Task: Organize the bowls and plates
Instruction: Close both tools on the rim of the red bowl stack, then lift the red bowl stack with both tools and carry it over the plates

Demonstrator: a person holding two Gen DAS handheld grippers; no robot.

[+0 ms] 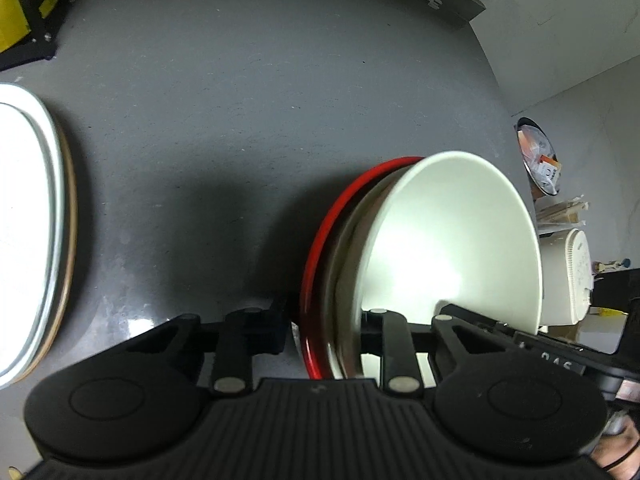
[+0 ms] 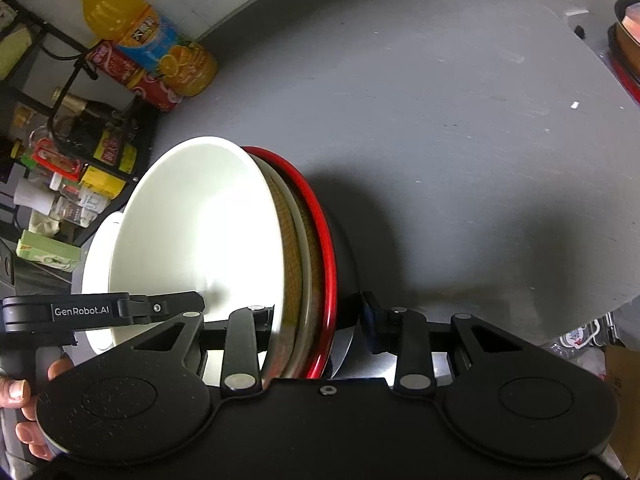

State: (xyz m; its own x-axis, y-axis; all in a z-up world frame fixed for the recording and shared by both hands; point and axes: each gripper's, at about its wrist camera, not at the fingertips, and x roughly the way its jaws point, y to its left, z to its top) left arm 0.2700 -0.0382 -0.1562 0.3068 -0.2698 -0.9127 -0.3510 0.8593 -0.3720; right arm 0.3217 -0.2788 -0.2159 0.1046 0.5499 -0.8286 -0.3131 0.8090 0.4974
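Observation:
A stack of dishes hangs between both grippers: a white bowl (image 1: 448, 248) (image 2: 200, 232) sits on a beige plate (image 1: 340, 280) (image 2: 296, 248), which lies on a red-rimmed plate (image 1: 320, 240) (image 2: 320, 232). My left gripper (image 1: 326, 328) is shut on the stack's rim on one side. On the opposite side my right gripper (image 2: 320, 320) is shut on the rim. The stack looks tilted over the grey table (image 1: 260, 100). In the right wrist view the left gripper's body (image 2: 100, 312) and a hand (image 2: 24, 400) show behind the bowl.
White plates (image 1: 32, 220) are piled at the left of the table. An orange juice bottle (image 2: 148, 36), a red can (image 2: 132, 76) and a black rack of jars (image 2: 80, 140) stand at the back. A red-edged dish (image 2: 628, 40) sits far right. The table edge (image 2: 580, 320) curves nearby.

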